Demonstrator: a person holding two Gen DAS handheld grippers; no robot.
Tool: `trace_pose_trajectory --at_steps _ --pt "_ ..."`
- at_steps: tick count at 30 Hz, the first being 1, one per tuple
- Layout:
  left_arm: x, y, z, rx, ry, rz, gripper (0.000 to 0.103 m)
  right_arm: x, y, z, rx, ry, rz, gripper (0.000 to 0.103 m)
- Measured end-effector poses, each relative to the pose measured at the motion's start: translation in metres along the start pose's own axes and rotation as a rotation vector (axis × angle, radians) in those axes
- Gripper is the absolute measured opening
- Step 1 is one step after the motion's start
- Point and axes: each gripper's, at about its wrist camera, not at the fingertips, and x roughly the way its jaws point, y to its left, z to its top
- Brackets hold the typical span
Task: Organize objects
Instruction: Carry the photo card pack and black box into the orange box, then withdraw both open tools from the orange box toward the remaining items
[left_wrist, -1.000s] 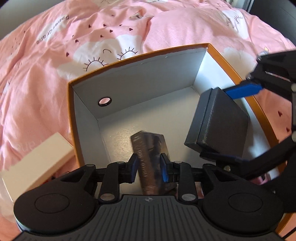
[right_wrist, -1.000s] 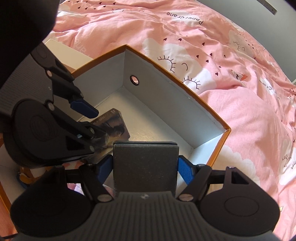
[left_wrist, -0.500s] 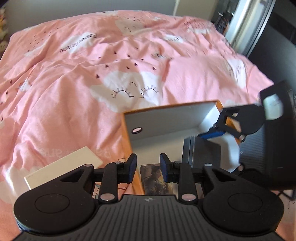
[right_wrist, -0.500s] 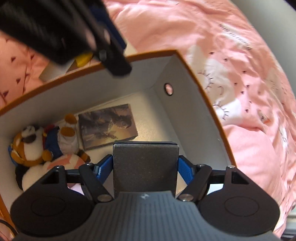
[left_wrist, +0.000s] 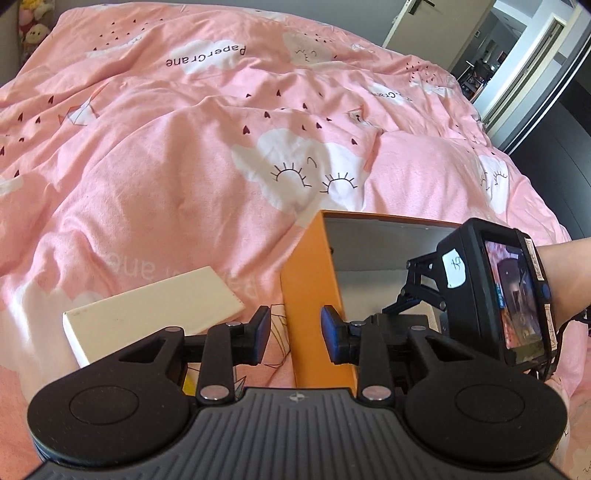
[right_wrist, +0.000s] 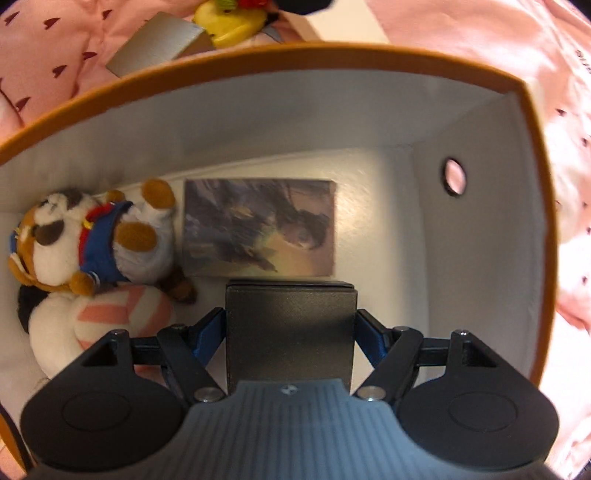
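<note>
An orange box (left_wrist: 310, 302) with white inner walls (right_wrist: 295, 122) stands on the pink bed. My right gripper (right_wrist: 291, 332) is shut on a dark grey flat box (right_wrist: 290, 328) and holds it low inside the orange box. A picture card (right_wrist: 260, 227) lies flat on the box floor just beyond it. Two plush toys (right_wrist: 96, 236) lie at the left of the box floor. My left gripper (left_wrist: 295, 334) is open and empty, outside the box, straddling its near corner. The right gripper's body (left_wrist: 495, 291) shows in the left wrist view.
A cream flat box (left_wrist: 155, 310) lies on the pink duvet (left_wrist: 184, 166) left of the orange box. A grey card (right_wrist: 155, 42) and a yellow toy (right_wrist: 229, 18) lie on the bed beyond the box's far wall. An open doorway (left_wrist: 509, 48) is at the far right.
My left gripper let go of the picture card, which now lies on the box floor, and drew back out of the box. My right gripper lowered the grey box deeper in.
</note>
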Motion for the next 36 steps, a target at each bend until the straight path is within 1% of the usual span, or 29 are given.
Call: trace_pose_trajectory --at_steps 4,6,12,16,17,20,22,24,26,28,29,30,31,34,36 --pt "0.004 0.009 0.000 -0.022 0.012 -0.003 0.038 -0.002 0.005 0.006 -0.047 -0.016 0.010 0.076" --pt "0.005 0.012 -0.001 -0.031 0.015 -0.007 0.038 -0.002 0.009 0.008 -0.081 -0.011 0.001 0.076" --pt "0.006 0.014 -0.002 -0.039 0.020 -0.012 0.038 -0.005 0.020 0.006 -0.177 -0.028 0.013 0.076" --pt "0.006 0.012 -0.003 -0.035 0.025 -0.014 0.040 -0.009 0.016 0.005 -0.162 -0.049 0.044 0.077" --pt "0.006 0.012 -0.003 -0.033 0.026 -0.015 0.041 -0.012 0.014 0.004 -0.148 -0.062 0.059 0.080" --pt "0.005 0.010 -0.004 -0.030 0.031 -0.013 0.042 -0.026 0.006 0.003 -0.095 -0.122 0.093 0.081" --pt "0.005 0.009 -0.005 -0.029 0.033 -0.014 0.042 -0.034 0.000 0.001 -0.056 -0.149 0.086 0.081" --pt "0.003 0.009 -0.006 -0.031 0.030 -0.016 0.042 -0.043 -0.011 -0.002 0.011 -0.181 0.088 0.075" --pt "0.001 0.010 -0.006 -0.035 0.022 -0.013 0.042 -0.050 -0.024 -0.005 0.109 -0.219 0.096 0.061" --pt "0.000 0.012 -0.006 -0.042 0.017 -0.007 0.042 -0.054 -0.033 -0.006 0.189 -0.272 0.103 0.051" --pt "0.000 0.013 -0.005 -0.045 0.015 -0.004 0.042 -0.056 -0.035 -0.005 0.216 -0.297 0.105 0.045" --pt "-0.001 0.013 -0.006 -0.048 0.012 -0.001 0.042 -0.056 -0.036 -0.004 0.233 -0.318 0.105 0.042" --pt "-0.001 0.014 -0.006 -0.051 0.011 0.002 0.042 -0.055 -0.037 -0.003 0.248 -0.330 0.104 0.042" --pt "-0.002 0.016 -0.005 -0.056 0.009 0.004 0.042 -0.046 -0.039 0.003 0.264 -0.337 0.104 0.042" --pt "-0.002 0.018 -0.006 -0.058 0.010 0.003 0.042 -0.038 -0.043 0.006 0.281 -0.334 0.128 0.042"
